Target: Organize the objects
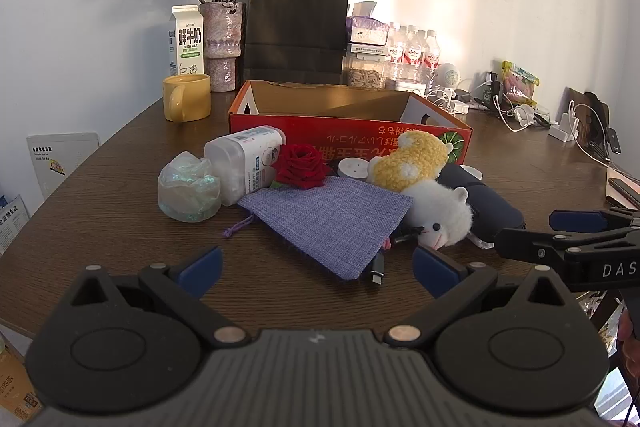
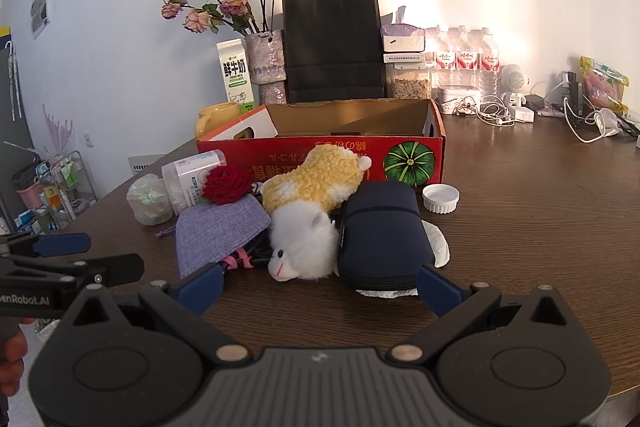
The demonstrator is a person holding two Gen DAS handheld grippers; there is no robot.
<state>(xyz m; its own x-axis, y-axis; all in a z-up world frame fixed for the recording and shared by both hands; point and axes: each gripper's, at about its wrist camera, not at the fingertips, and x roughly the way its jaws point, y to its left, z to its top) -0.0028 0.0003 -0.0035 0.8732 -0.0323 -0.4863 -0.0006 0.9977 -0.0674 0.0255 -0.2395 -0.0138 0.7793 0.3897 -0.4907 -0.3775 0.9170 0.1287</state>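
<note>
Both the left gripper (image 1: 316, 267) and the right gripper (image 2: 320, 283) hover with jaws spread wide and nothing between them, so nothing appears to be sorted yet. Just beyond them on the tabletop (image 2: 540, 211) lie the purple pouch (image 1: 328, 219), plush sheep (image 2: 308, 219), dark case (image 2: 380, 235), red rose (image 1: 300, 167), white bottle (image 1: 244, 163) and white lid (image 2: 440, 197). The red box (image 1: 348, 131) behind looks empty; everything seems left to do.
</note>
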